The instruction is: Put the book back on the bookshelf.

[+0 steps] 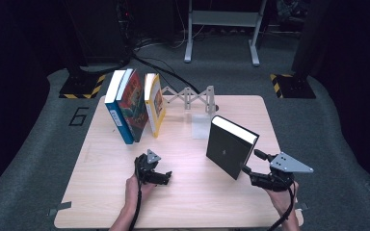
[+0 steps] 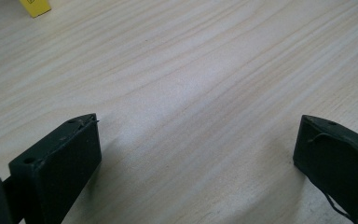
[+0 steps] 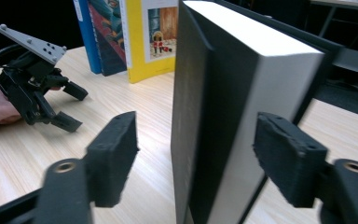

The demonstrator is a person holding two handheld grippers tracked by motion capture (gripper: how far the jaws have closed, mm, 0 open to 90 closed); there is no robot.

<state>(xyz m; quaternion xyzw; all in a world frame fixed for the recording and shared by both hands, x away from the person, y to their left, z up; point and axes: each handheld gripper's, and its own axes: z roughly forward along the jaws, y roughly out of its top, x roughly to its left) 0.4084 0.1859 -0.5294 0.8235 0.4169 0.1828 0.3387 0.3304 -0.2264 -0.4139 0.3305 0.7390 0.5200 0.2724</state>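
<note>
Books point(image 1: 134, 103) lean together at the desk's point(image 1: 183, 202) back left; black book point(image 1: 230, 146) stands upright between the right gripper's point(image 1: 251, 162) spread jaws, not pinched. Left gripper point(image 1: 166, 176) rests spread, nothing in it. Expanding rack point(image 1: 189, 97) is partly hidden behind.

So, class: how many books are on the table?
4. Three lean together at the back left: a blue book, a red-covered book and a yellow book. A black book stands at the right, between the right gripper's open jaws.
</note>
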